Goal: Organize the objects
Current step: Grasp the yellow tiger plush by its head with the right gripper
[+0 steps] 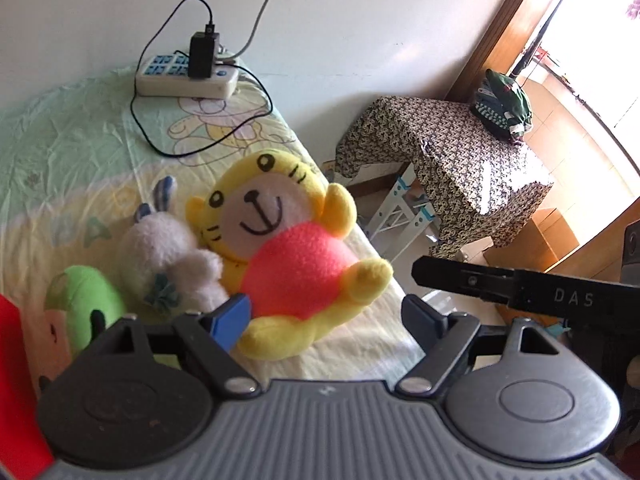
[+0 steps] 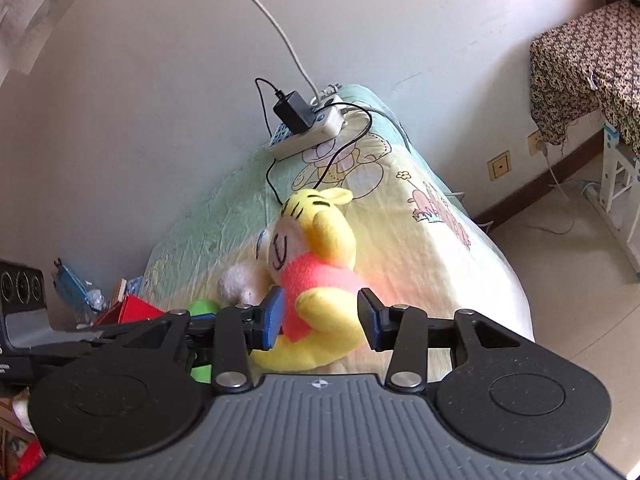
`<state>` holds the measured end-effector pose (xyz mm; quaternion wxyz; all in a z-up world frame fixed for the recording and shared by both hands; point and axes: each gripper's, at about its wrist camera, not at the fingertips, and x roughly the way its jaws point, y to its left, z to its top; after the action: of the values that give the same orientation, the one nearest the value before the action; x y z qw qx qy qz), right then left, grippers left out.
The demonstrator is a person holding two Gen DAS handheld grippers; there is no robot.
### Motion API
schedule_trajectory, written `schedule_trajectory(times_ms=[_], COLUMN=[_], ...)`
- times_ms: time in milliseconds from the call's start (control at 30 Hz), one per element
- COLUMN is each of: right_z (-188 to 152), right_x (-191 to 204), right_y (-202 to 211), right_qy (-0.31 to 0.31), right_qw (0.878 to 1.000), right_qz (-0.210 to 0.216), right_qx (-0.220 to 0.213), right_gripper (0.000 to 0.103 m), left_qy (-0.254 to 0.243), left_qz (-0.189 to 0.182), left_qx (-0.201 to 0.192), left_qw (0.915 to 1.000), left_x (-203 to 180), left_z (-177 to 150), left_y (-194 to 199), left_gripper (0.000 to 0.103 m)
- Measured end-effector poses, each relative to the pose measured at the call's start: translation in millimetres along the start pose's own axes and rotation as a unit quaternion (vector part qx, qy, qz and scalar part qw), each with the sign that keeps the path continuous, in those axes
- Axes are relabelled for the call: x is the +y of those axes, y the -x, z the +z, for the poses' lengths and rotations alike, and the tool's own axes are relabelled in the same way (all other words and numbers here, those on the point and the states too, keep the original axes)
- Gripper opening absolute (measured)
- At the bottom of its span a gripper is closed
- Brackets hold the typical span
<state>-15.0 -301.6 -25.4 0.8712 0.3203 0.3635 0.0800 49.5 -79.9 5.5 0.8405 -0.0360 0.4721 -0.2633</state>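
A yellow tiger plush with a pink belly [image 1: 276, 240] lies on the bed sheet [image 1: 80, 148], beside a white rabbit plush [image 1: 160, 256] and a green plush [image 1: 86, 300]. My left gripper [image 1: 326, 320] is open, its fingers on either side of the tiger's lower body, left pad [image 1: 230, 320] close to it. In the right wrist view the tiger [image 2: 316, 276] sits between the open fingers of my right gripper [image 2: 322, 318]; the left pad [image 2: 272, 320] is near its belly. The rabbit [image 2: 236, 284] and green plush [image 2: 202, 308] are partly hidden behind it.
A white power strip with a black charger and cables [image 1: 188, 72] lies at the head of the bed. A table under patterned cloth [image 1: 452, 152] stands to the right, past the bed edge. Red items and clutter [image 2: 128, 308] sit left of the bed. The right gripper's body [image 1: 520, 288] reaches in from the right.
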Motion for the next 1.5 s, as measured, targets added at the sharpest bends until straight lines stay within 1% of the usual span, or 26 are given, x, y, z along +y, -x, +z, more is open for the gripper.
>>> schedule_trajectory(times_ms=[167, 233, 333, 400, 533, 633, 700, 833, 900, 967, 1033, 1100, 1267, 1500], right_z=[20, 25, 28, 29, 31, 32, 32, 31, 29, 27, 26, 25, 17, -2], right_x=[-22, -26, -28, -28, -28, -27, -29, -35, -39, -41, -42, -43, -42, -43], right_y=[-25, -40, -60, -72, -91, -104, -111, -120, -124, -124, -120, -115, -95, -54], right_qy=[-0.042, -0.052, -0.053, -0.046, -0.041, -0.036, -0.04, -0.055, -0.067, -0.082, -0.088, -0.097, -0.105, -0.116], right_qw=[0.999, 0.998, 0.996, 0.996, 0.994, 0.993, 0.992, 0.989, 0.988, 0.985, 0.984, 0.983, 0.984, 0.985], right_qz=[0.01, 0.029, 0.039, 0.041, 0.057, 0.066, 0.076, 0.085, 0.091, 0.1, 0.106, 0.112, 0.108, 0.102], right_qx=[0.016, 0.032, 0.053, 0.062, 0.081, 0.092, 0.097, 0.106, 0.11, 0.112, 0.109, 0.106, 0.094, 0.076], right_gripper=[0.045, 0.046, 0.046, 0.046, 0.047, 0.048, 0.048, 0.054, 0.055, 0.051, 0.045, 0.042, 0.039, 0.039], left_qy=[0.038, 0.053, 0.067, 0.078, 0.084, 0.091, 0.092, 0.098, 0.095, 0.085, 0.075, 0.064, 0.041, 0.015], left_qz=[-0.022, -0.028, -0.027, -0.036, -0.04, -0.051, -0.056, -0.065, -0.069, -0.065, -0.067, -0.068, -0.075, -0.102], left_qx=[0.015, 0.029, 0.046, 0.053, 0.058, 0.065, 0.065, 0.066, 0.066, 0.062, 0.057, 0.054, 0.052, 0.051], left_qw=[0.9989, 0.9978, 0.9963, 0.995, 0.994, 0.9924, 0.9921, 0.9909, 0.9909, 0.9923, 0.9933, 0.9942, 0.995, 0.9933], left_x=[9, 14, 22, 29, 37, 43, 45, 51, 50, 46, 44, 41, 33, 11], left_z=[14, 17, 18, 19, 22, 24, 25, 27, 27, 27, 27, 27, 23, 2], left_y=[-27, -39, -53, -60, -70, -77, -80, -86, -89, -89, -88, -85, -76, -56], left_gripper=[0.084, 0.084, 0.084, 0.085, 0.091, 0.096, 0.096, 0.098, 0.098, 0.097, 0.096, 0.095, 0.086, 0.085])
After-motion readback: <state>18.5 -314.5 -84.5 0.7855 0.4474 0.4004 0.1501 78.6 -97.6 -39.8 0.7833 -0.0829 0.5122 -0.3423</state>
